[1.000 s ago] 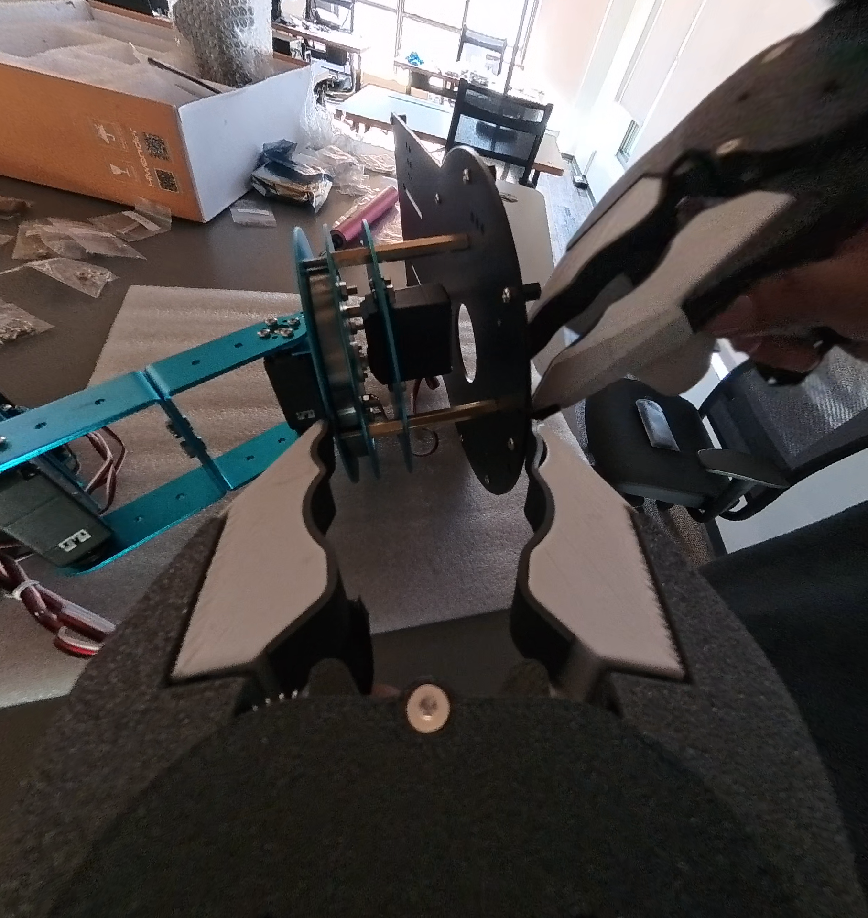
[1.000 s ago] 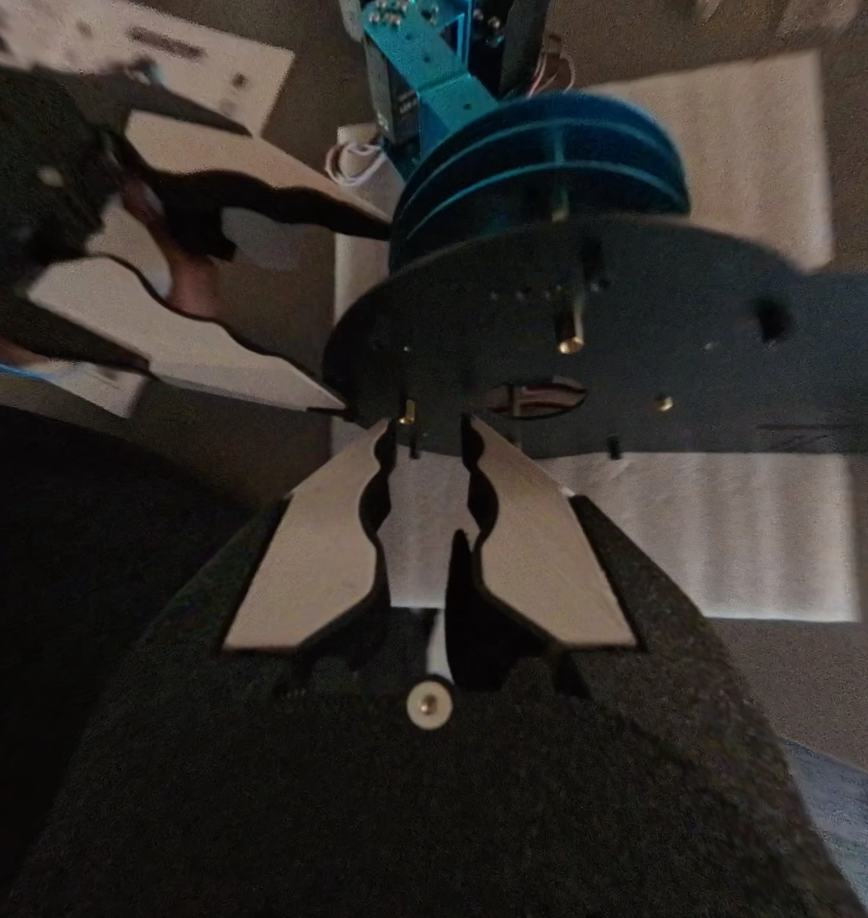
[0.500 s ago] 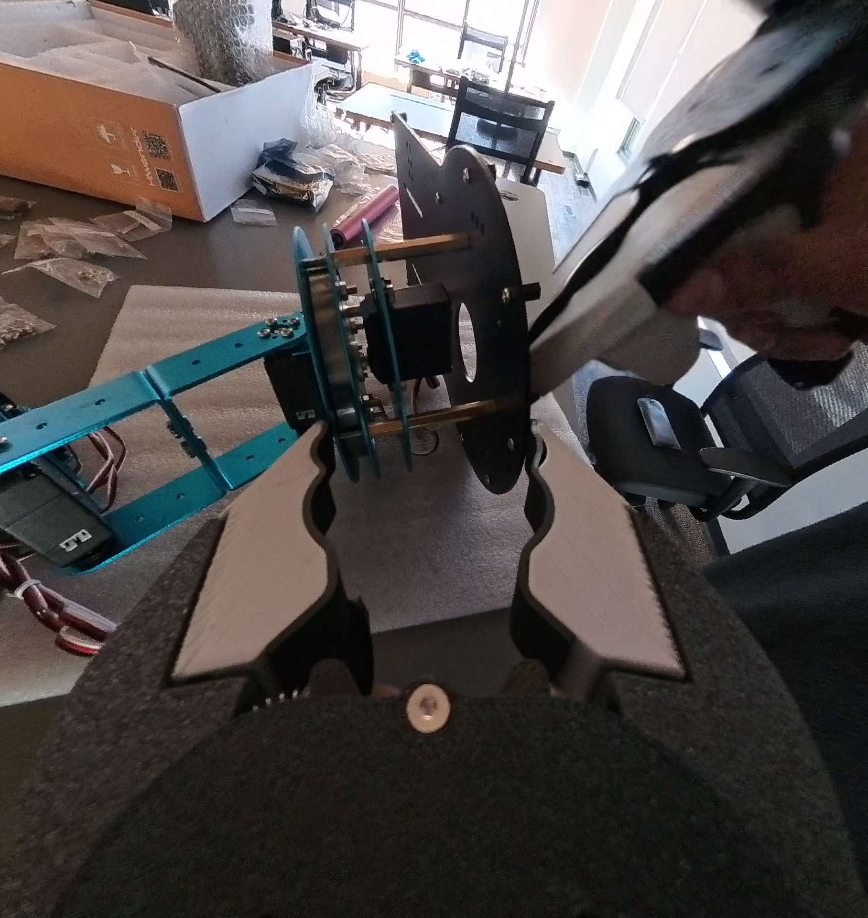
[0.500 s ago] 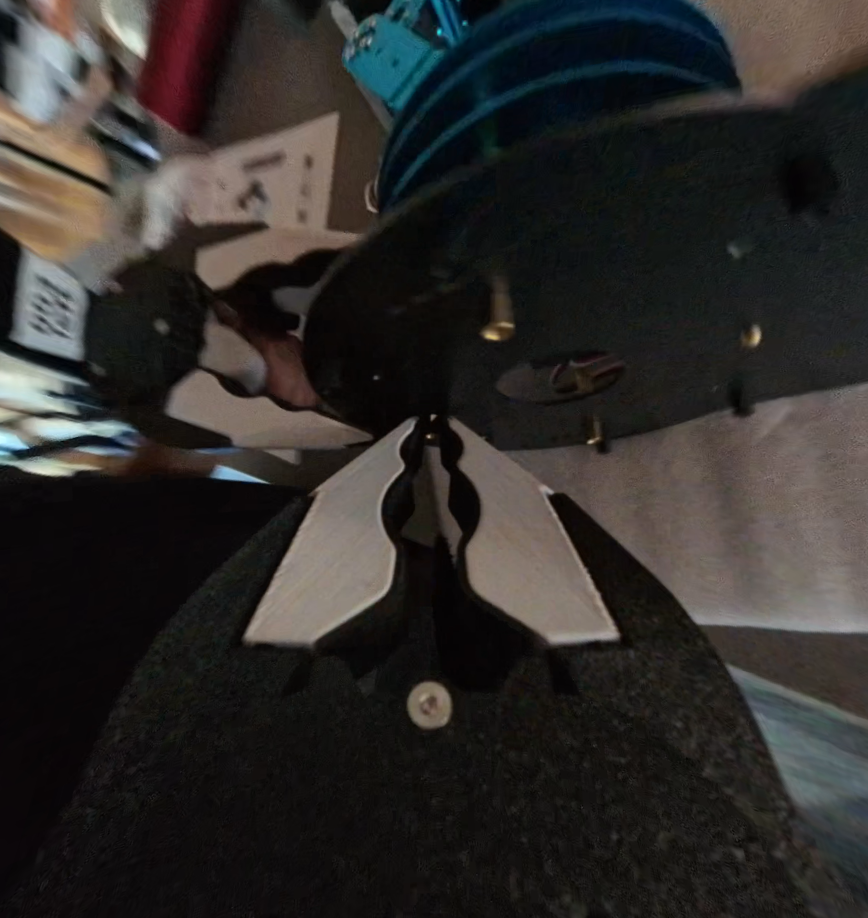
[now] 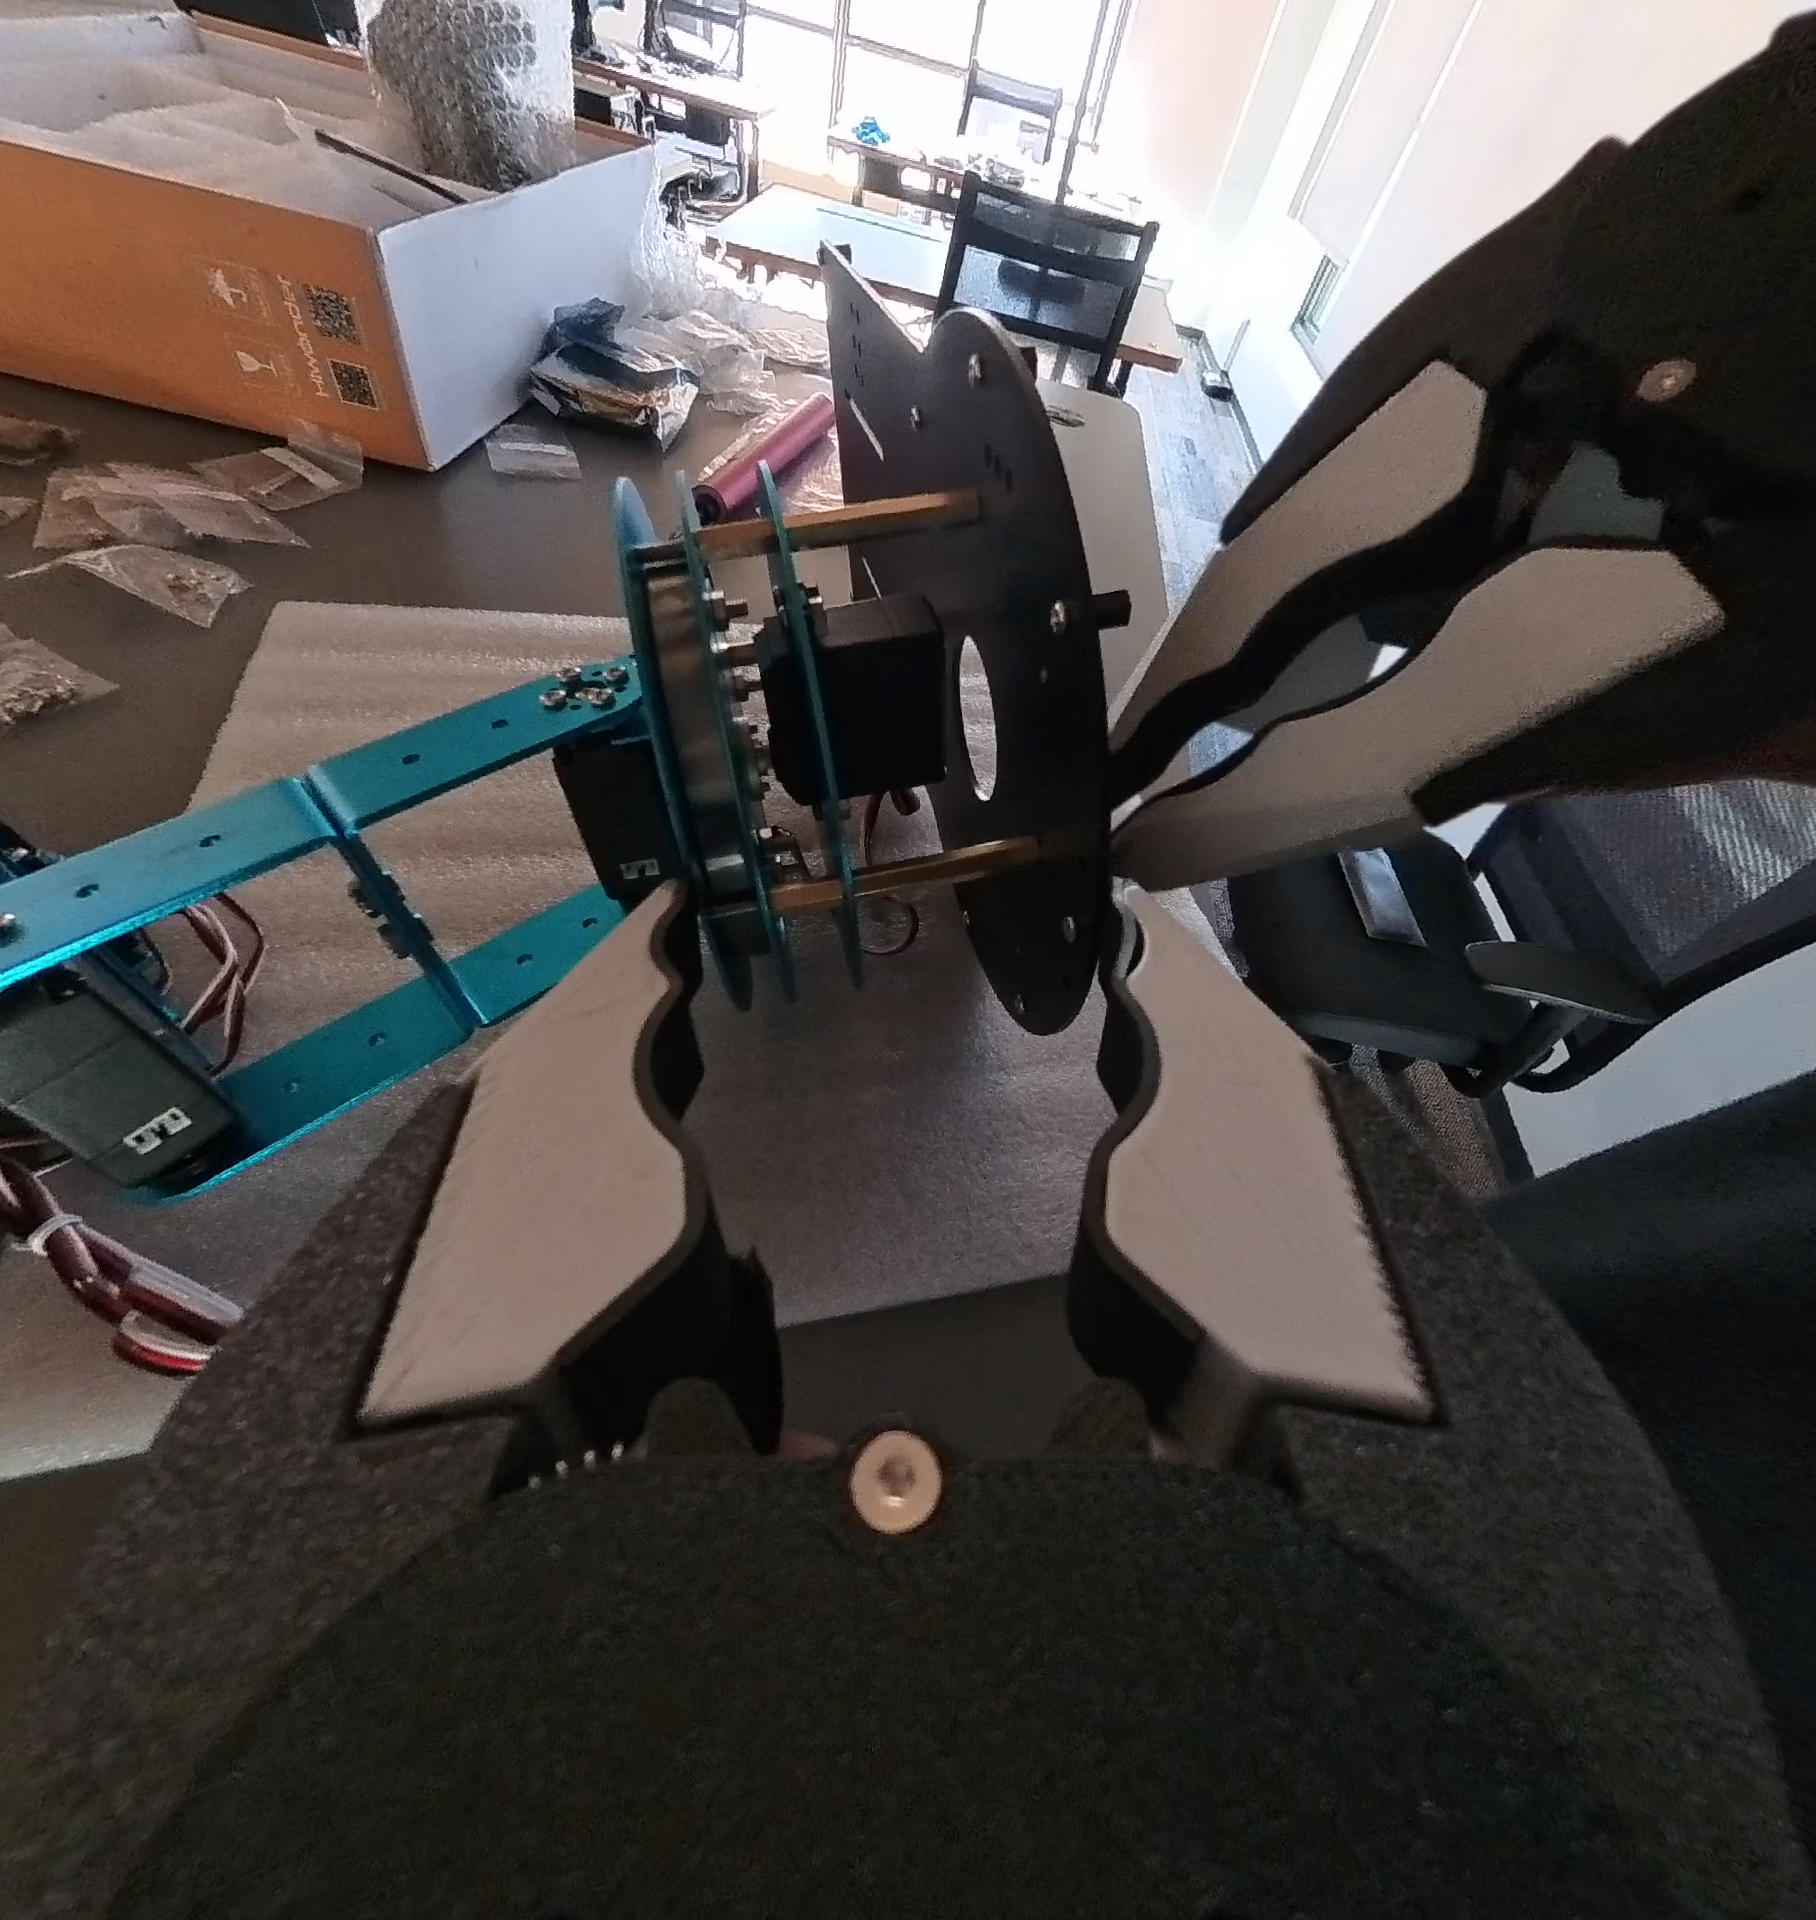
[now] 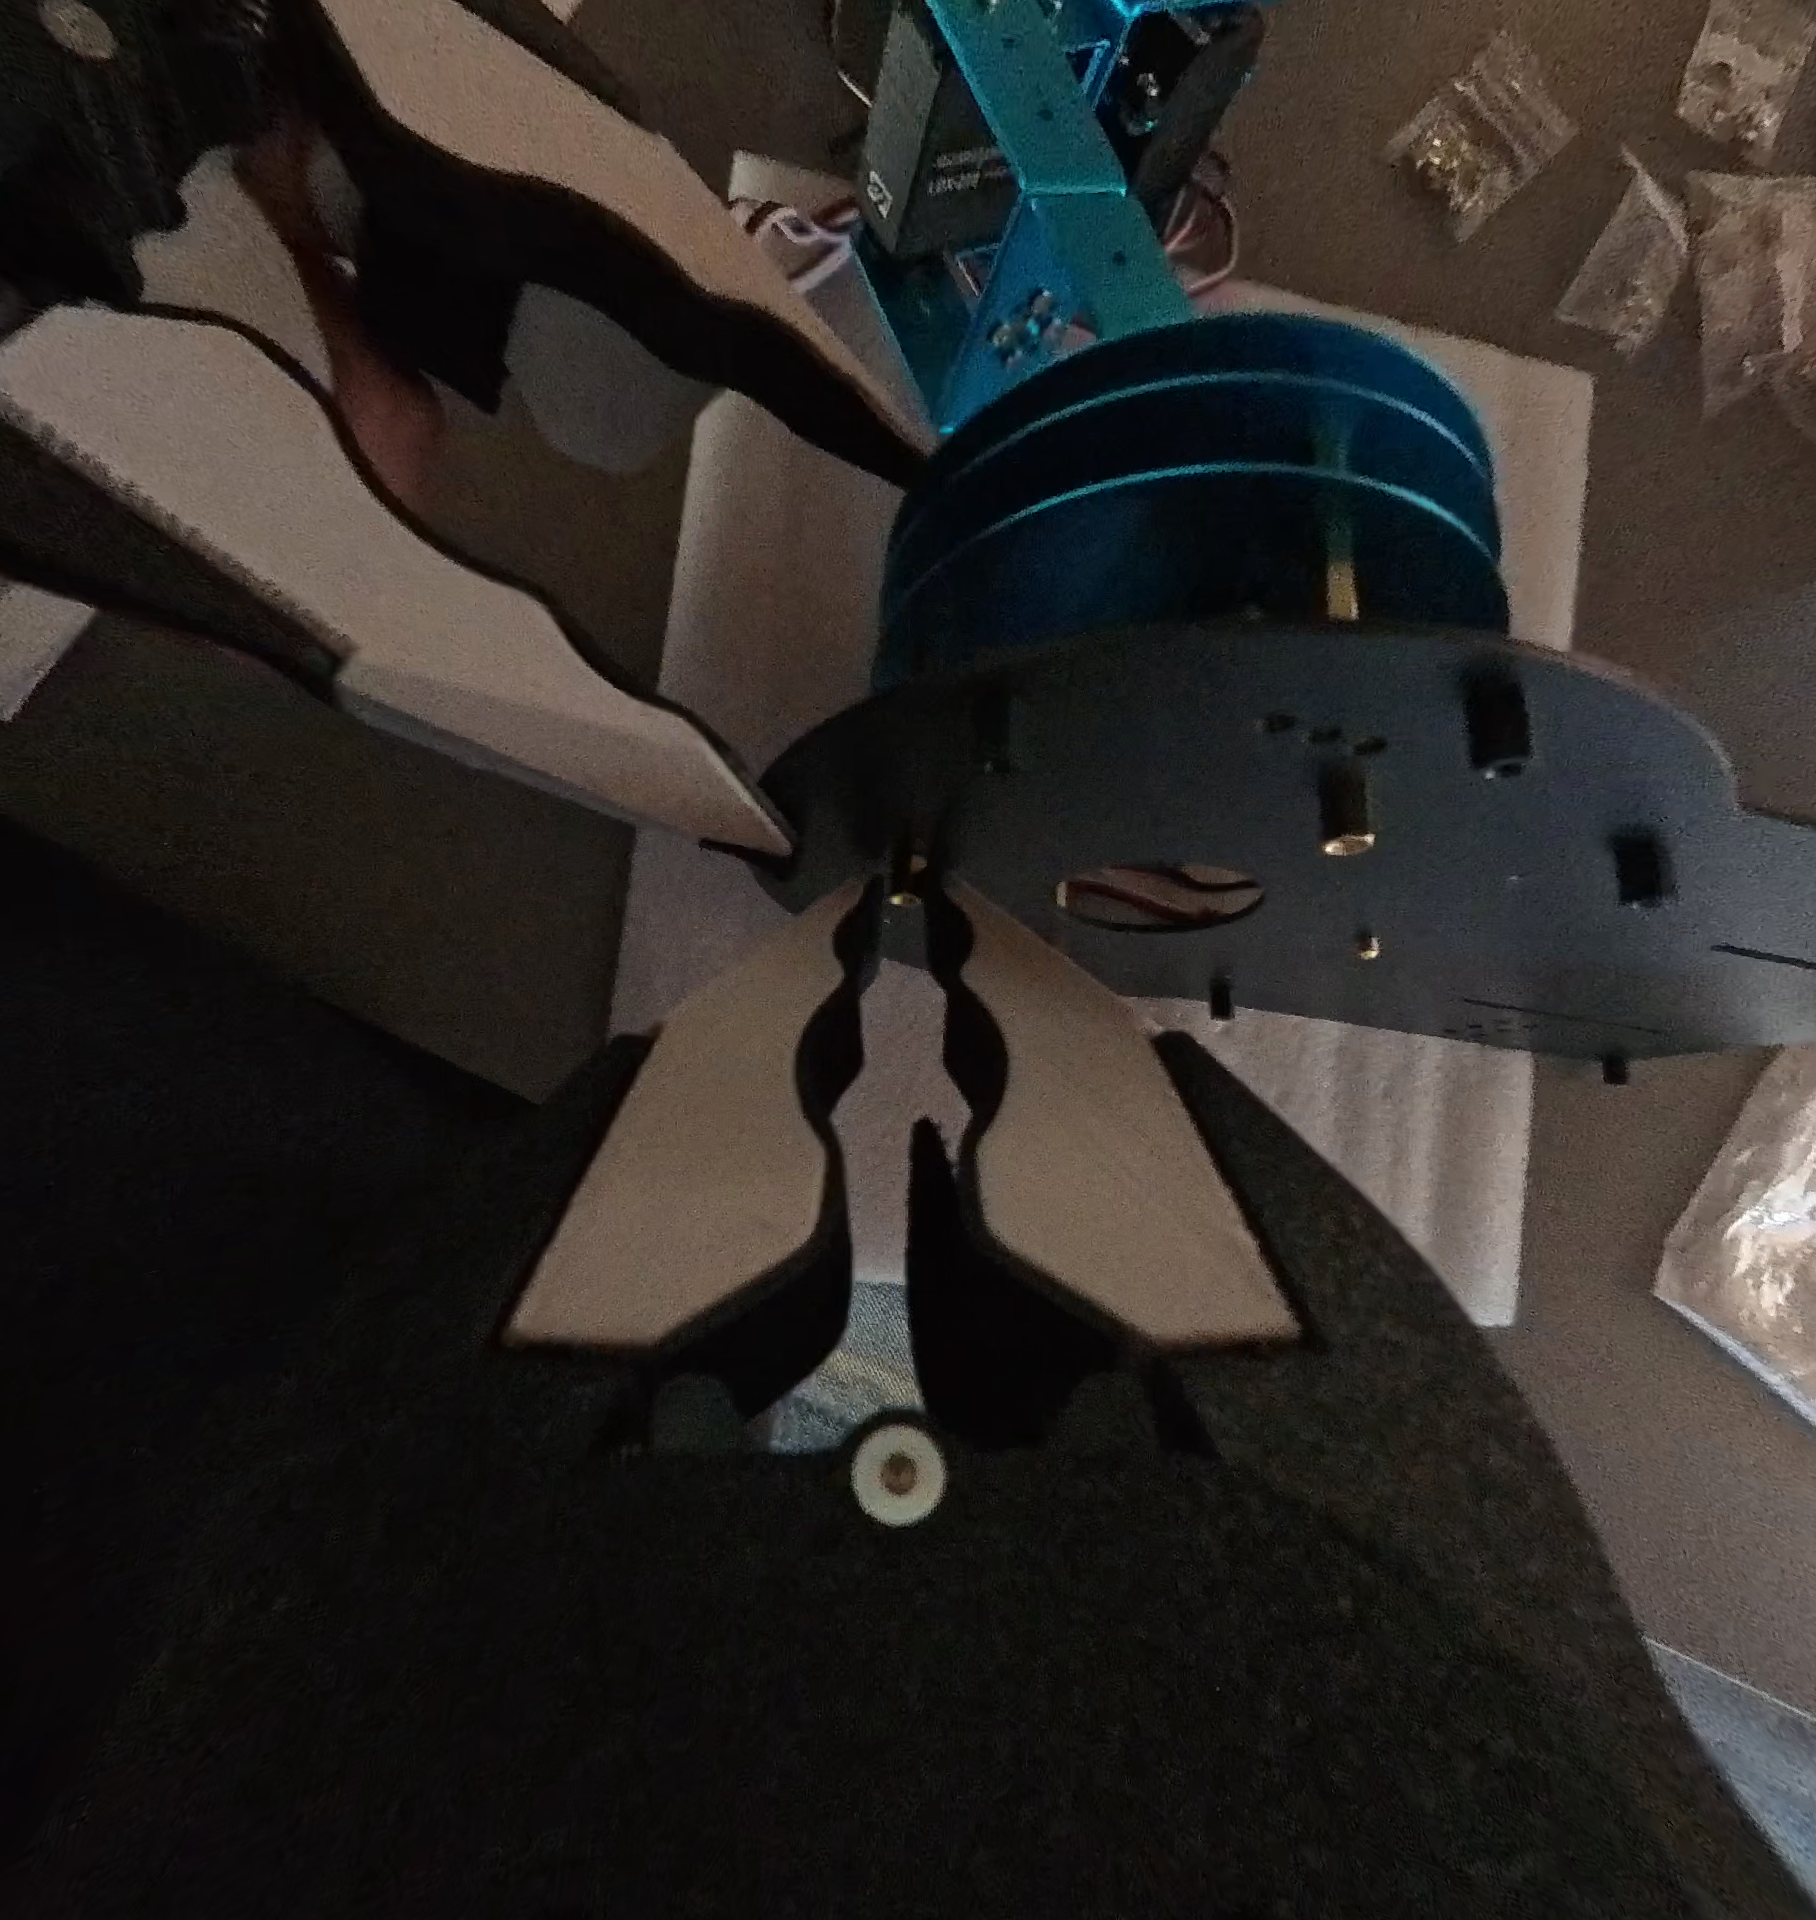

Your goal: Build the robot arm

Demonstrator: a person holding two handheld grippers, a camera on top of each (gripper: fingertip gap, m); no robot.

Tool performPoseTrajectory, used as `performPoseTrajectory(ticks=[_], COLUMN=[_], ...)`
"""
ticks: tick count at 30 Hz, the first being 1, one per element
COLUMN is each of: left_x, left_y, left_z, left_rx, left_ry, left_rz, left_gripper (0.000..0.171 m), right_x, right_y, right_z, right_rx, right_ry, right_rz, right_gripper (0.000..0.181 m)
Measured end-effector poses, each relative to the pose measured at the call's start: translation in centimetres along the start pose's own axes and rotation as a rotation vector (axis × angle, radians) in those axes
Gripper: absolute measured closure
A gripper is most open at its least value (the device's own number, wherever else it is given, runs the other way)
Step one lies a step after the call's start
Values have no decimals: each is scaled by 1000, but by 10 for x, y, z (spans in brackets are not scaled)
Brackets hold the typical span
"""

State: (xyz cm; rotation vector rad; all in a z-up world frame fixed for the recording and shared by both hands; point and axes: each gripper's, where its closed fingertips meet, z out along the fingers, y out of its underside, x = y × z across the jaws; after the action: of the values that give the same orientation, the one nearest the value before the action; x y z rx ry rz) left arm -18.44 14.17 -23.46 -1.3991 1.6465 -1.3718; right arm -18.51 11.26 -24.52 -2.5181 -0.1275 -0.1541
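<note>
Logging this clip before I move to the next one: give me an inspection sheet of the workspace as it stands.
Surface: dark table with a white foam sheet.
Job's things: blue-and-black arm assembly on its side, black base plate facing right.
Clutter: open cardboard box, small parts bags, purple tube.
Grippers: left gripper straddles the assembly, shut on it; right gripper nearly closed around a brass standoff, contact unclear.
Cables: red-and-white servo leads.
Surroundings: chairs, windows.

Left tool (image 5: 893, 914) astride black plate (image 5: 1029, 665) and blue discs (image 5: 675, 727)
</note>
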Motion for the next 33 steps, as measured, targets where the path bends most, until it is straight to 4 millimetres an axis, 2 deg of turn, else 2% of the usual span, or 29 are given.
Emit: performPoseTrajectory(ticks=[3,5,7,10,12,14,16,18,21,23,24,26,27,29,33], left_x=[0,0,-1,0,-1,-1,0,0,0,0,0,0,-1,-1,-1], left_y=[0,0,0,0,0,0,0,0,0,-1,-1,-1,-1,-1,-1], left_z=[0,0,0,0,0,0,0,0,0,0,0,0,0,0,0], left_rx=[-3,-3,1,5,10,13,14,19,25,26,27,27,27,31,33], left_ry=[2,3,4,2,4,5,3,3,4,3,3,3,4,5,4], left_rz=[7,13,9,12,9,6,5,2,-2,-1,-1,-5,-4,-4,0], left_gripper=[95,95,95,95,95,95,95,95,95,95,95,95,95,95,95], right_x=[1,-1,-3,-7,-8,-7,-6,-1,-1,-2,-5,-2,-2,-5,-15], right_y=[0,-1,-1,-3,-5,-5,-3,1,4,8,8,6,6,6,-2], right_z=[0,0,-1,-4,-5,-5,-4,-3,-1,4,5,5,4,4,-3], right_rx=[-44,-74,-55,11,34,45,61,36,-24,-87,-105,-109,-116,-121,-65], right_ry=[-5,-73,-253,-727,-891,-851,-671,-466,-279,-198,-182,-115,-127,-257,-824], right_rz=[6,112,399,986,1165,1106,843,590,300,159,105,34,45,207,972], right_gripper=[176,177,177,178,176,177,175,148,152,164,174,177,177,177,179])
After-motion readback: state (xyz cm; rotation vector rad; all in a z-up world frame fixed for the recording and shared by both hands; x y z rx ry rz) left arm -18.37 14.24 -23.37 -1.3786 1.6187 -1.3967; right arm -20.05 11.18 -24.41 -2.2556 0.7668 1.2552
